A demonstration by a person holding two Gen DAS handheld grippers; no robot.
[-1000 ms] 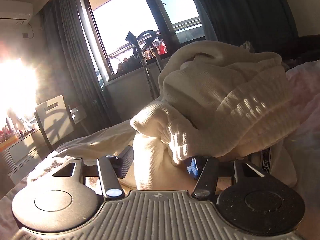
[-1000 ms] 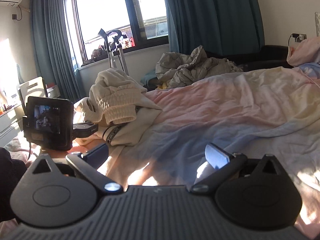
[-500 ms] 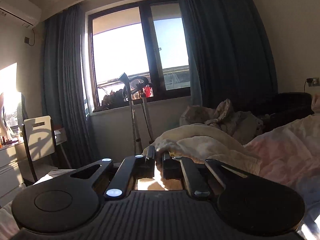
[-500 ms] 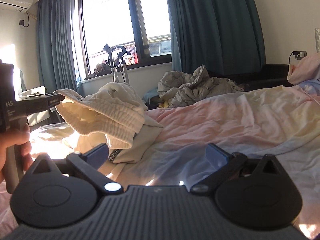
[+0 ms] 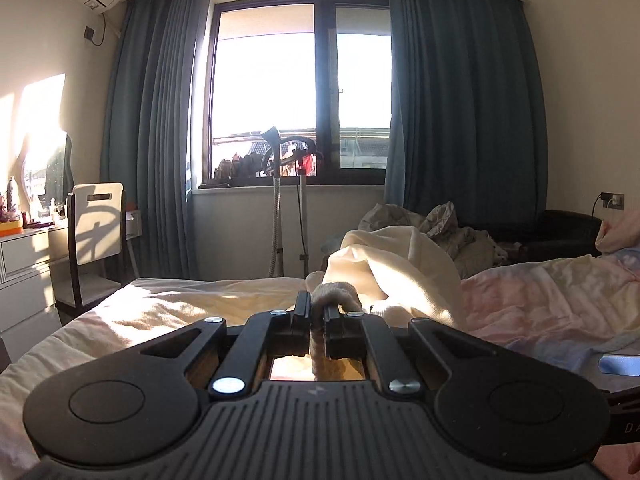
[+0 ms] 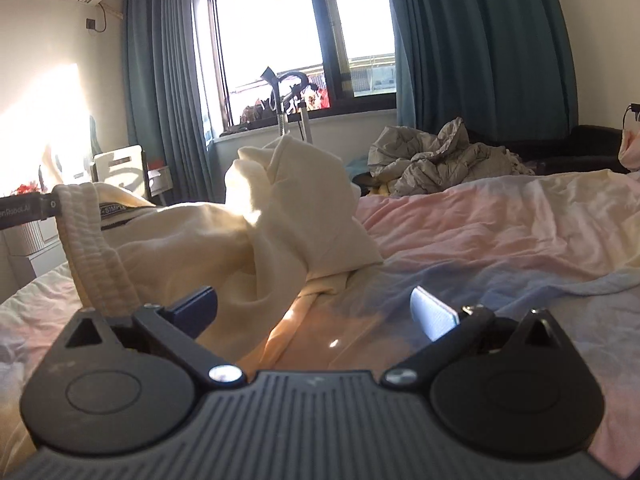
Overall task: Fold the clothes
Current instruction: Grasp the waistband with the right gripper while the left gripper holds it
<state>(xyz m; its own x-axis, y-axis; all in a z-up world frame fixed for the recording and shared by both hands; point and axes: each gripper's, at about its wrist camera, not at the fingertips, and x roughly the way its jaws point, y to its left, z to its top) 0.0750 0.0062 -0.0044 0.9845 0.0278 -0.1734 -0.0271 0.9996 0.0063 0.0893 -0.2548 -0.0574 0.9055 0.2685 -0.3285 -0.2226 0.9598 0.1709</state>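
Note:
A cream knitted garment (image 6: 280, 216) lies bunched on the bed, part of it lifted. My left gripper (image 5: 318, 312) is shut on its ribbed hem (image 5: 334, 294) and holds it above the bed; the rest of the garment (image 5: 400, 268) hangs behind. In the right wrist view the left gripper (image 6: 50, 205) grips the ribbed hem (image 6: 96, 256) at the far left. My right gripper (image 6: 316, 308) is open and empty, low over the bed just in front of the garment.
The bed has a pink and blue sheet (image 6: 500, 232). A grey crumpled duvet (image 6: 436, 160) lies at the far side. A garment steamer stand (image 5: 280, 200) is by the window. A chair (image 5: 96, 232) and white dresser (image 5: 24, 264) stand at the left.
My left gripper closed on the garment's ribbed hem and lifted it up and leftward, stretching the cloth. My right gripper moved forward toward the garment and stayed open.

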